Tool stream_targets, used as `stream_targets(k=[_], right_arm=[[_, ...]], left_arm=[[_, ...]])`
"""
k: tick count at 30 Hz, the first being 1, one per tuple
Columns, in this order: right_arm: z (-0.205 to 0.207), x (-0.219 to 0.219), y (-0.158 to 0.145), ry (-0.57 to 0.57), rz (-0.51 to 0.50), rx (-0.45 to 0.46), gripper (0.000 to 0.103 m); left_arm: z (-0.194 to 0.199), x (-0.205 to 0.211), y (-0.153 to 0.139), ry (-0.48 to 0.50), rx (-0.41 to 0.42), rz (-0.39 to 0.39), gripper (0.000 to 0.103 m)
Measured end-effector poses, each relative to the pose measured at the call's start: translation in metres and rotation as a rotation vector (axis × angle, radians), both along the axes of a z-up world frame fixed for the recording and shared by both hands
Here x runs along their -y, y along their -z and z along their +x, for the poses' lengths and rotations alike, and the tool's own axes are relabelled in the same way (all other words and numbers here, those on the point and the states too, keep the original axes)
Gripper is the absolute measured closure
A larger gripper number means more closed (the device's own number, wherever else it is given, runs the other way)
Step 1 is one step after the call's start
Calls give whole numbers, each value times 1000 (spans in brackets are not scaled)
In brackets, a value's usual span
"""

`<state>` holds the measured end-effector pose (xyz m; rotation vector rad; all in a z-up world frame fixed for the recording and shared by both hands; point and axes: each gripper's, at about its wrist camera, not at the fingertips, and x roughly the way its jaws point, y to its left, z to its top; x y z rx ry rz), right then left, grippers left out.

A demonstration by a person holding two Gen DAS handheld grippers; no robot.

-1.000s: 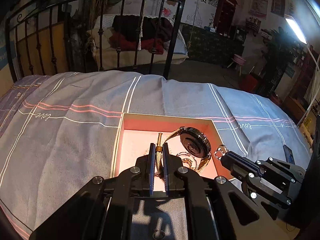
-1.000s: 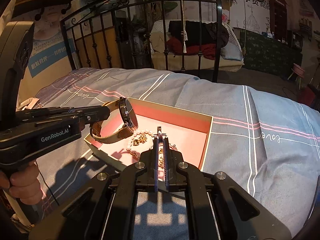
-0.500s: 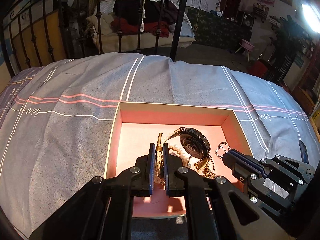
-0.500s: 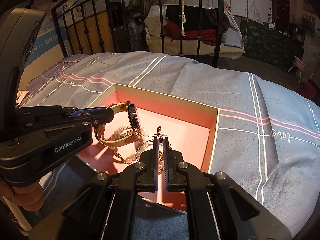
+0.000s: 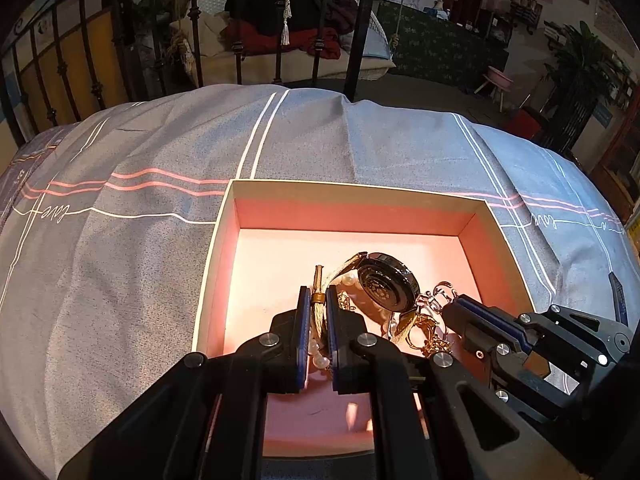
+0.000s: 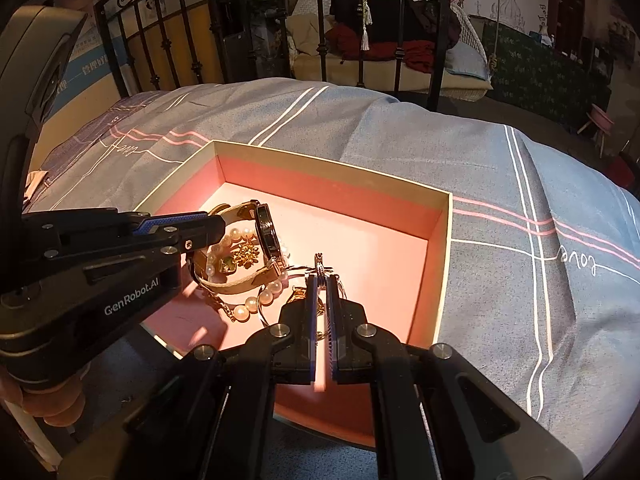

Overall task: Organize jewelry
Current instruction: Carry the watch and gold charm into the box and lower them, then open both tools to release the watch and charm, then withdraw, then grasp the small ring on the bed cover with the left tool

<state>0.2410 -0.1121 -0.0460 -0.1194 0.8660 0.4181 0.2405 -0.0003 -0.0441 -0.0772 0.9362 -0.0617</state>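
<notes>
Left wrist view: left gripper (image 5: 317,300) clamped on the woven gold-tone strap of a black-faced round wristwatch (image 5: 387,285). Strap sits between both blue pads, watch case tilted up just right of the fingertips. Right gripper (image 6: 321,280) jaws pinched nearly together on a thin silver-coloured ring w/ a small setting (image 6: 319,261) at the very tips.

Both grippers are over the near half of an open square cardboard box w/ pink lining (image 5: 348,216). Under and around the watch, on the box floor: white pearl-bead bracelet (image 6: 256,302), gold-tone flower brooch (image 6: 249,254), bits of gold chain (image 5: 426,336); all in one tangled pile, near-centre. Far half of the box floor is bare pink.

Box rests on a grey-blue bedspread w/ pink and white stripes (image 5: 132,248). Black iron bed rail (image 6: 400,28) at far edge. Person's fingers (image 6: 48,404) wrap the left gripper handle, seen bottom-left in right wrist view.
</notes>
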Motion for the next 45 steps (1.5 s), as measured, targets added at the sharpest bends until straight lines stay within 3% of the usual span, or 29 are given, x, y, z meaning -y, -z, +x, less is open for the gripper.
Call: stream_targets(k=[17, 19, 21, 24, 28, 32, 37, 41, 42, 45], right_arm=[[-14, -3, -6, -4, -42, 27, 97], [-22, 0, -12, 0, -38, 43, 86], [-38, 5, -19, 11, -29, 82, 53], [-71, 14, -26, 7, 0, 118, 51], [-116, 26, -15, -2, 42, 98, 51], [-144, 33, 7, 4, 46, 40, 51], [-153, 32, 17, 1, 47, 23, 51], [-156, 28, 19, -10, 44, 23, 50], [-155, 28, 19, -11, 45, 23, 48], [-155, 26, 19, -19, 39, 22, 47]], left_arm=[[-8, -3, -10, -20, 24, 11, 93], [-16, -4, -17, -17, 42, 9, 86], [-31, -6, -25, -12, 71, 0, 69], [-66, -5, -35, 5, 122, 5, 56], [-117, 0, -22, 54, 119, 3, 54], [-144, 6, 5, 81, 67, 45, 54], [-145, 10, 22, 103, 63, 104, 66], [-147, 14, 25, 116, 76, 127, 89], [-146, 13, 26, 117, 75, 122, 96], [-145, 6, 27, 114, 75, 81, 100]])
